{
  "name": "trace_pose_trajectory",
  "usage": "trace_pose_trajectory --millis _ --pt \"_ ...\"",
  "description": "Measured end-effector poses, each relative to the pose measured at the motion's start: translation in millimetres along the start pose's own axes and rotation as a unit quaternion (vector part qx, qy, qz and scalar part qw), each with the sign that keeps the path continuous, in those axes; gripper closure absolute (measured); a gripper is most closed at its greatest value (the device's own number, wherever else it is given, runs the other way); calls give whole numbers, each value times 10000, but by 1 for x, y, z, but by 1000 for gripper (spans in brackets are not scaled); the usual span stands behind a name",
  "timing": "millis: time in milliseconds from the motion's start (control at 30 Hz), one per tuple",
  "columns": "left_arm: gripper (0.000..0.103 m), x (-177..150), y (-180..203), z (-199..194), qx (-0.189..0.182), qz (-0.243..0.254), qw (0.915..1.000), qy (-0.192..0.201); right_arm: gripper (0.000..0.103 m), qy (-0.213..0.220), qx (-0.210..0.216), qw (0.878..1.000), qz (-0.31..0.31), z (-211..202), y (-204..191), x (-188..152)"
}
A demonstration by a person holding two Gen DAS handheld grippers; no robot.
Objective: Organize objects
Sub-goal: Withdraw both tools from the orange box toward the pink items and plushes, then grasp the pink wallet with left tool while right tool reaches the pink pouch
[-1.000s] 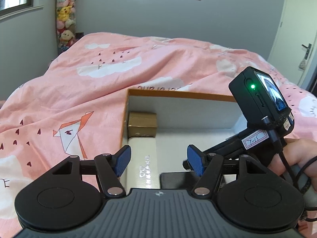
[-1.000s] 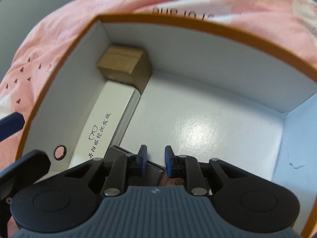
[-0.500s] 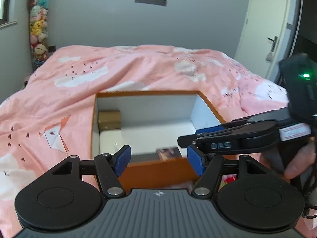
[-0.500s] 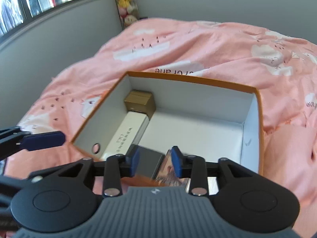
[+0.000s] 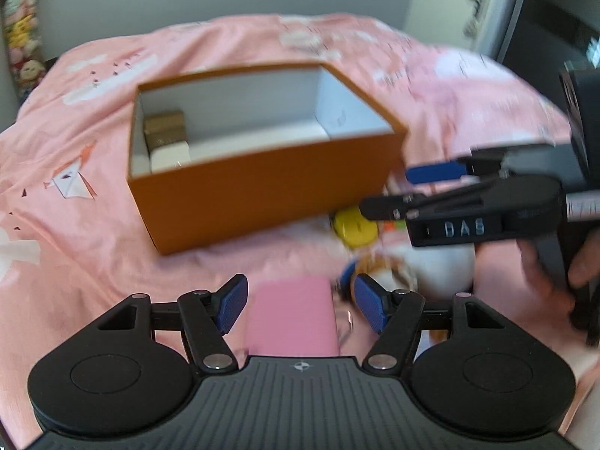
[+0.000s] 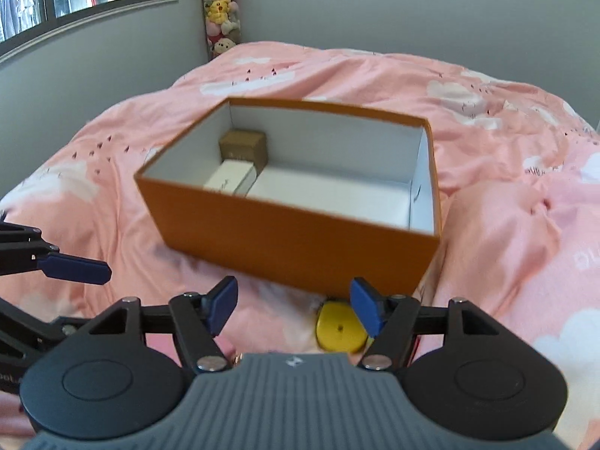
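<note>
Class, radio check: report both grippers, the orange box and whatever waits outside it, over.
Left gripper open over pink case; right gripper open, empty. Orange box on bed, brown box and white box inside. Yellow disc loose in front. Nothing blocking.

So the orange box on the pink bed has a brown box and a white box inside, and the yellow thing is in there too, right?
Not quite. The yellow thing isn't inside; it lies on the bed outside the orange box, as the right wrist view shows. The brown box and white box are inside.
</note>
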State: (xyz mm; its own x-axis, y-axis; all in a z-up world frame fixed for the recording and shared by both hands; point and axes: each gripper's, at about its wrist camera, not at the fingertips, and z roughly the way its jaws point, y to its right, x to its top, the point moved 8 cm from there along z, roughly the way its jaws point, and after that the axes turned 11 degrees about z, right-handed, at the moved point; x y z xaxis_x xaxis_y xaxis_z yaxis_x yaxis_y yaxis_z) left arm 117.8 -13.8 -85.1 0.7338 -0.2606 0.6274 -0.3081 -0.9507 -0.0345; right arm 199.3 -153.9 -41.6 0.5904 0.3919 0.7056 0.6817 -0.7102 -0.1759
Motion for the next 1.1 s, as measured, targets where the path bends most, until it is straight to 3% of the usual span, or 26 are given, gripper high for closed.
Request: trace_pose_trajectory --millis 267,433,733,800,967,1100 --pt "22 -35 23 7 87 953 9942 -493 32 -390 -142 9986 317 5 8 -28" --pt "17 -44 28 16 -9 1115 9917 -645 30 -440 -211 9978 447 3 14 -32" --pt "17 -50 35 43 284 1371 9864 -857 30 -619 -321 9954 662 8 24 -39" --pt "21 -49 33 45 299 1307 9873 -848 29 -622 -316 9955 644 8 23 -40" --pt "52 -48 35 44 436 1421 9855 -814 29 -668 -323 9959 523 10 20 -42" --pt "68 -45 33 35 530 1323 9871 -730 29 -678 -320 9960 484 9 19 -42"
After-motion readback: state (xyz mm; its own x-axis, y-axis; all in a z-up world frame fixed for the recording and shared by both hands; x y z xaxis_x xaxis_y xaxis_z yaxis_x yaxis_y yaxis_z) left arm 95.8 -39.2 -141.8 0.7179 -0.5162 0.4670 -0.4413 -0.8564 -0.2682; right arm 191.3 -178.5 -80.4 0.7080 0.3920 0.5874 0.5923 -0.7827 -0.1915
